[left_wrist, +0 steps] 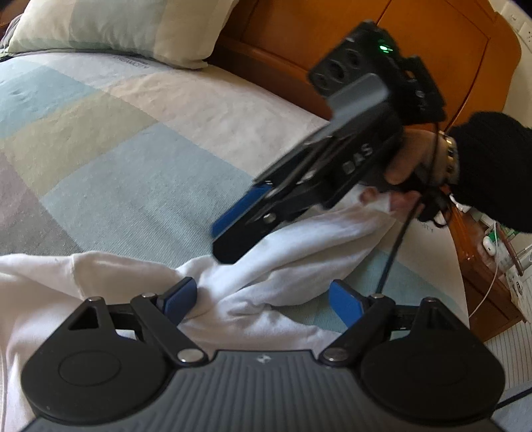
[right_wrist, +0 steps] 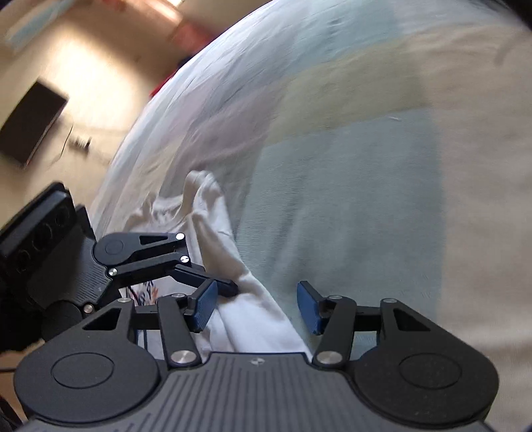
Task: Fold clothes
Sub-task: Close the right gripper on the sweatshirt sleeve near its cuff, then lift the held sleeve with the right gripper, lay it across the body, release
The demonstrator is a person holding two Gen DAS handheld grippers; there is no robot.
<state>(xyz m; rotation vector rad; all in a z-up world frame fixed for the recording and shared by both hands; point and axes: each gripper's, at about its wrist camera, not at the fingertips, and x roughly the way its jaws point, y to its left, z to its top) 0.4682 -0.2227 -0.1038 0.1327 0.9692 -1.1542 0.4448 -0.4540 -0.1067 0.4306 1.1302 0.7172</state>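
Note:
A white garment (left_wrist: pixel 282 252) lies crumpled on the bed, with one part stretched toward a hand in a black sleeve (left_wrist: pixel 492 166). My left gripper (left_wrist: pixel 262 300) is open just above it, a fold of cloth lying between its blue pads. That hand holds my right gripper (left_wrist: pixel 229 236) slanted down over the same fold. In the right wrist view the right gripper (right_wrist: pixel 256 305) stands open. The white garment (right_wrist: pixel 239 299) lies against its left pad, and the right pad is clear of the cloth. One of the left gripper's fingers (right_wrist: pixel 206 277) reaches in from the left.
The bed has a pastel checked cover (left_wrist: pixel 133 149) with a pillow (left_wrist: pixel 116 26) at its head against a wooden headboard (left_wrist: pixel 316 40). A nightstand with cables (left_wrist: pixel 492 266) stands to the right. A dark flat object (right_wrist: pixel 30 123) lies on the floor beyond the bed edge.

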